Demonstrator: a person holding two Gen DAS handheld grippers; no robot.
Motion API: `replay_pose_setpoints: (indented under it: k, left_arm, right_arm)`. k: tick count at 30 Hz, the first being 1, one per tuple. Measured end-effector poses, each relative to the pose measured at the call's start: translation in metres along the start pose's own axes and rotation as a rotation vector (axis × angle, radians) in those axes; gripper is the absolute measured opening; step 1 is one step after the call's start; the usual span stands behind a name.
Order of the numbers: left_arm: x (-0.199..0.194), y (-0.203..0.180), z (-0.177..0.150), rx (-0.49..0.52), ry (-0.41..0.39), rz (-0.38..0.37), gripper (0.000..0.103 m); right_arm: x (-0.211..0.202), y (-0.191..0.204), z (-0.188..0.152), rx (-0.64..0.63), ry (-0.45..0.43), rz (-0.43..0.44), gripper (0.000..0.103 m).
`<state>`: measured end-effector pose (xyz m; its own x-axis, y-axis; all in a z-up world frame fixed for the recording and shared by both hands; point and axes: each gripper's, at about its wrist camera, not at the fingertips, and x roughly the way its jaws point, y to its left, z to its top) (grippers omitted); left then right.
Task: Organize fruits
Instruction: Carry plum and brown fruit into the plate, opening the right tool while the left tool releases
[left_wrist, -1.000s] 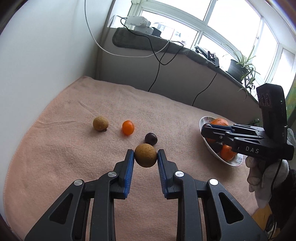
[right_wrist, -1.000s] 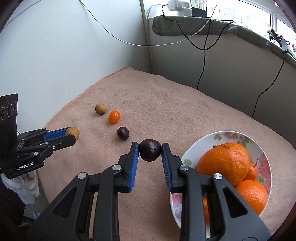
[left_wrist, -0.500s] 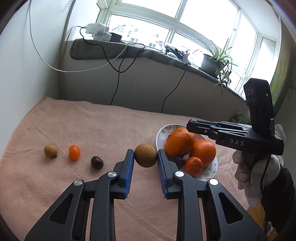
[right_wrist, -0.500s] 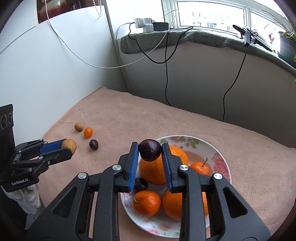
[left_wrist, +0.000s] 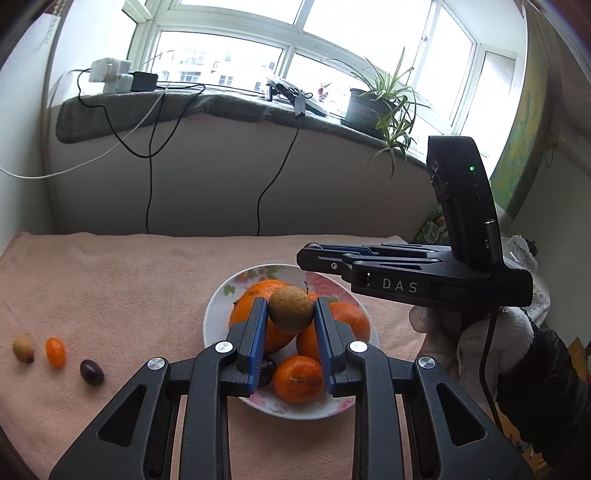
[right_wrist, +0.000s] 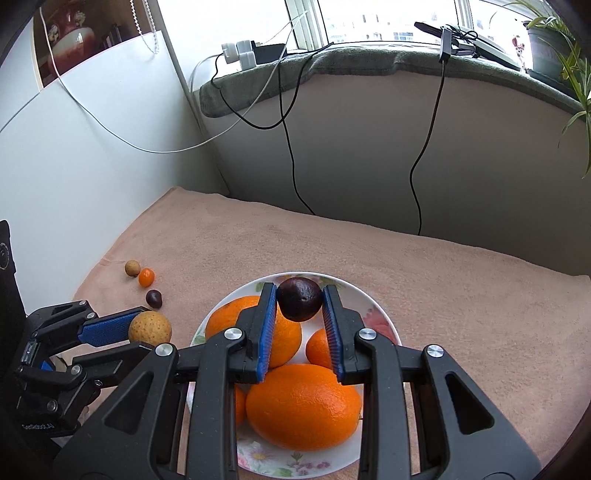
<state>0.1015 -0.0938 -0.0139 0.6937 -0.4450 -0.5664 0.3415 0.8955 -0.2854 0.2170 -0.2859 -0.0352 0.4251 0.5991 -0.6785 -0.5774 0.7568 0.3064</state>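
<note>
Left gripper (left_wrist: 290, 314) jaws clamp tan fruit (left_wrist: 290, 309), right gripper (right_wrist: 300, 304) jaws clamp dark fruit (right_wrist: 299, 299), both over plate (right_wrist: 384, 319) holding oranges (right_wrist: 303, 406). Three small fruits (left_wrist: 55, 352) left on towel (left_wrist: 129, 295).

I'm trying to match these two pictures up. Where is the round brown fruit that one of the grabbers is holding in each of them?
Left wrist view: the brown fruit sits centre, pinched in the left gripper, in front of the bowl.
Right wrist view: same fruit at lower left, beside the bowl.
Shared landmark: the flowered bowl of oranges.
</note>
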Motion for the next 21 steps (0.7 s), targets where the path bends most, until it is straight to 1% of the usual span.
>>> replay_pose_setpoints:
  k: [7, 10, 15, 21]
  left_arm:
    - [0.020, -0.017, 0.006, 0.033, 0.014, -0.016, 0.024]
    - [0.026, -0.020, 0.007, 0.047, 0.021, -0.011, 0.024]
    - [0.030, -0.022, 0.008, 0.056, 0.030, -0.011, 0.024]
    - [0.033, -0.025, 0.008, 0.069, 0.037, 0.000, 0.024]
  right_arm:
    - [0.013, -0.019, 0.001, 0.036, 0.033, 0.057, 0.027]
    - [0.018, -0.025, 0.001, 0.051, 0.047, 0.083, 0.027]
    - [0.024, -0.036, 0.002, 0.090, 0.058, 0.119, 0.027]
    - [0.026, -0.040, 0.003, 0.101, 0.062, 0.135, 0.027]
